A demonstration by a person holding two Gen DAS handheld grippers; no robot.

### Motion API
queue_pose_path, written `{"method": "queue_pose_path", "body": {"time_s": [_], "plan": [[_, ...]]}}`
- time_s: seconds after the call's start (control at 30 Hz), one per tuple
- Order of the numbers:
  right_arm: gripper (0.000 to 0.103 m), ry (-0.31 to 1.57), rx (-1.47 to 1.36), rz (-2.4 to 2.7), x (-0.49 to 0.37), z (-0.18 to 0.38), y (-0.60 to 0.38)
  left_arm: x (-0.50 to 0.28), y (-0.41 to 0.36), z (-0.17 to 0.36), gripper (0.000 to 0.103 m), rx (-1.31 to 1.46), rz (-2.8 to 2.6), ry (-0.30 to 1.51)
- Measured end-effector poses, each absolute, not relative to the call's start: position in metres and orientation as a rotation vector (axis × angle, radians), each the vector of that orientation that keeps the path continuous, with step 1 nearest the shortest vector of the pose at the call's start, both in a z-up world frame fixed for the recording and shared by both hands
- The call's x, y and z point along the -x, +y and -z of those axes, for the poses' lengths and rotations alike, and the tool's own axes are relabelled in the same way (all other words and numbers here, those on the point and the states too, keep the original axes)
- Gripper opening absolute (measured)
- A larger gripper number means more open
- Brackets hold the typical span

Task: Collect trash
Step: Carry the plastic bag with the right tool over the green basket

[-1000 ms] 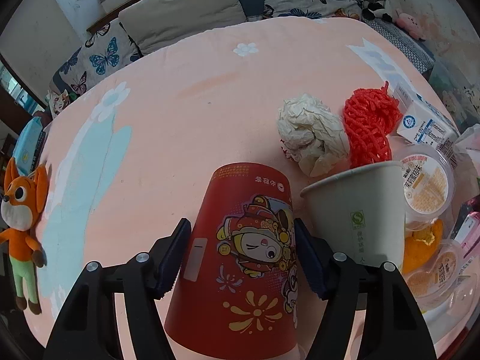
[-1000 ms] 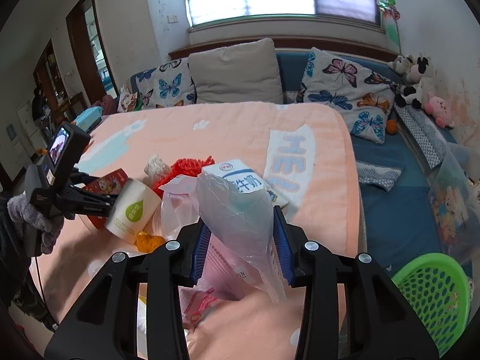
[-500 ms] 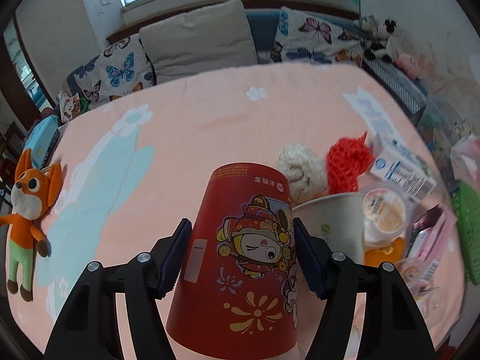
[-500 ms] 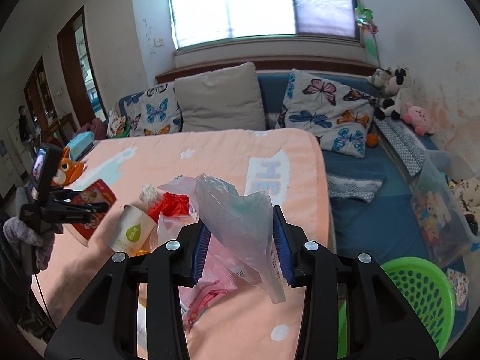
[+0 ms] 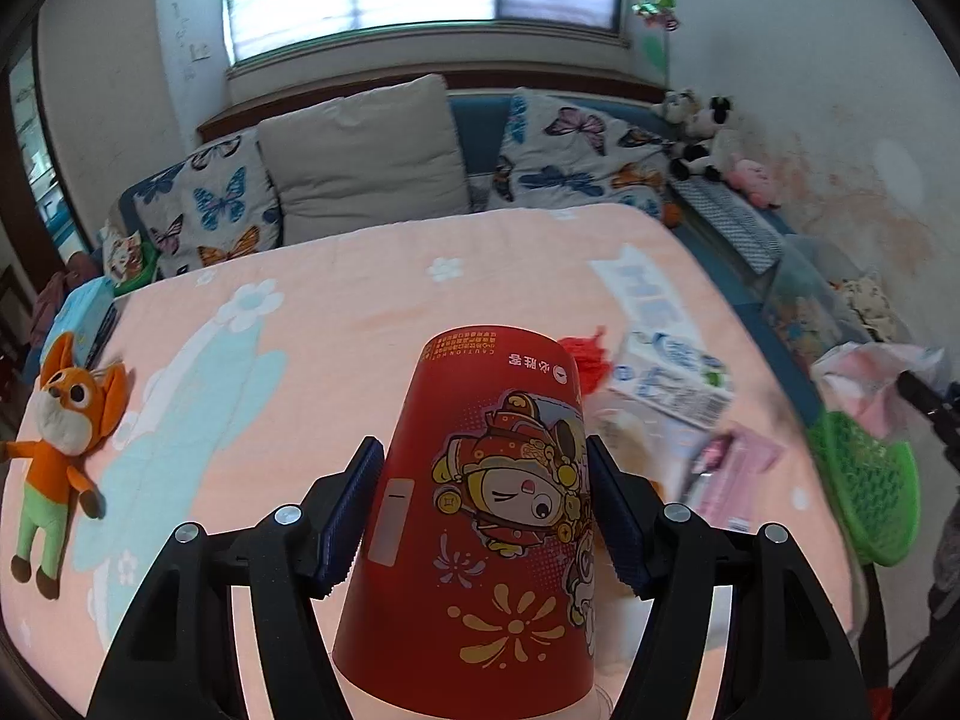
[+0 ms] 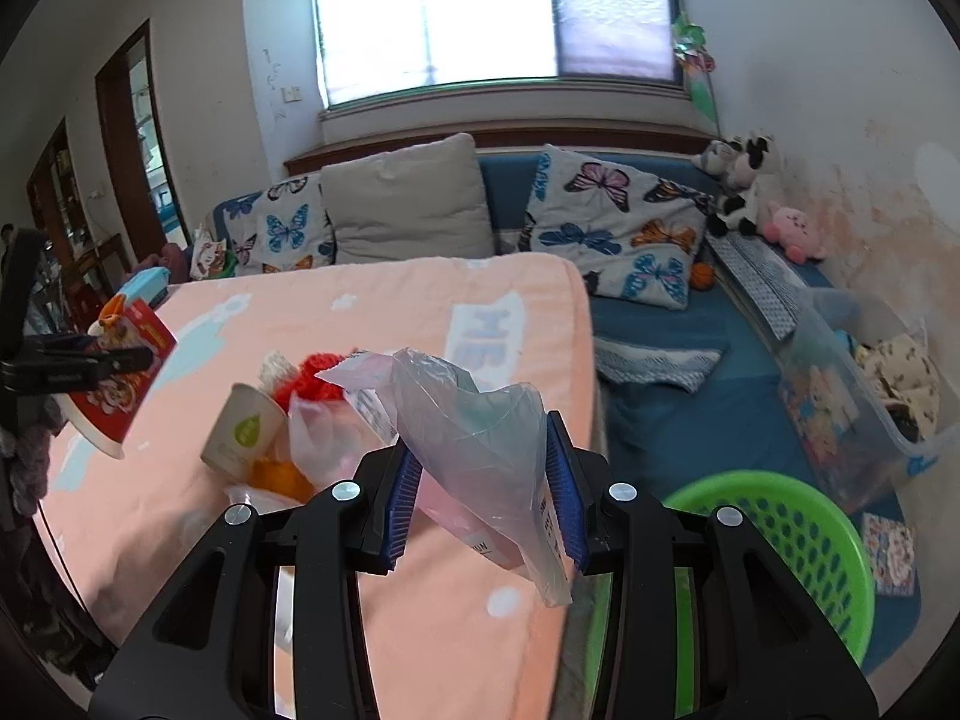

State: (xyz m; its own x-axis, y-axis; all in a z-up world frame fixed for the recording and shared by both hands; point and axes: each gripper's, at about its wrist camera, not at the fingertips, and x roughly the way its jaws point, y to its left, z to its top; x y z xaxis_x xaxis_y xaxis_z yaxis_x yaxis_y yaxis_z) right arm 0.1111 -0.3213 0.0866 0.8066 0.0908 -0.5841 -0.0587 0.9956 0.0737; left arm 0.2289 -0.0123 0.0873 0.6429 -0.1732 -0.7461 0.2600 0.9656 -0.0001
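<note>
a: holding a red paper cup (image 5: 492, 516) in your left hand-held gripper (image 5: 486, 516), you've got both blue pads pressed against its sides, with the wide rim toward the camera and the base pointing away.

b: and where does that put the cup?

a: it's up off the pink blanket (image 5: 336, 306) on the bed, nothing under it but air. from your right wrist view you can see it out at the left (image 6: 123, 360), tilted, with the rim lower.

b: what about your right hand-held gripper (image 6: 486, 495)?

a: it's clenched on a clear plastic bag (image 6: 480, 420) with something pink inside; the bag sticks up and hangs down between the pads.

b: where's the rest of the trash?

a: it sits in a cluster on the blanket near the bed's right edge. you can pick out a white paper cup (image 6: 243, 432) lying tilted, a red foam net (image 6: 315, 375) behind it, a crumpled white wad (image 6: 277, 367) beside the net, and orange peel (image 6: 279, 474) just in front of the cup. in your left view a milk carton (image 5: 672, 378) lies flat to the right of the red cup, blurred.

b: and the bin?

a: a green basket (image 6: 774, 531) stands on the floor beside the bed, just past your right hand-held gripper.
</note>
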Motion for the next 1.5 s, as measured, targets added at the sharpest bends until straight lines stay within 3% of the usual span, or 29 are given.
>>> {"method": "queue_pose_path", "body": {"time_s": [0.67,1.2,1.5], "plan": [[0.041,0.69,-0.046,0.208,-0.025,-0.043,-0.416,-0.178,-0.106,-0.102,0.065,-0.135,0.449,0.783],[0.041,0.795,-0.168,0.4,-0.003,0.017,-0.464,-0.175,-0.089,-0.098,0.065,-0.095,0.41,0.778],[0.041,0.813,-0.199,0.438,0.004,0.023,-0.469,-0.173,-0.078,-0.1,0.065,-0.09,0.389,0.773]]}}
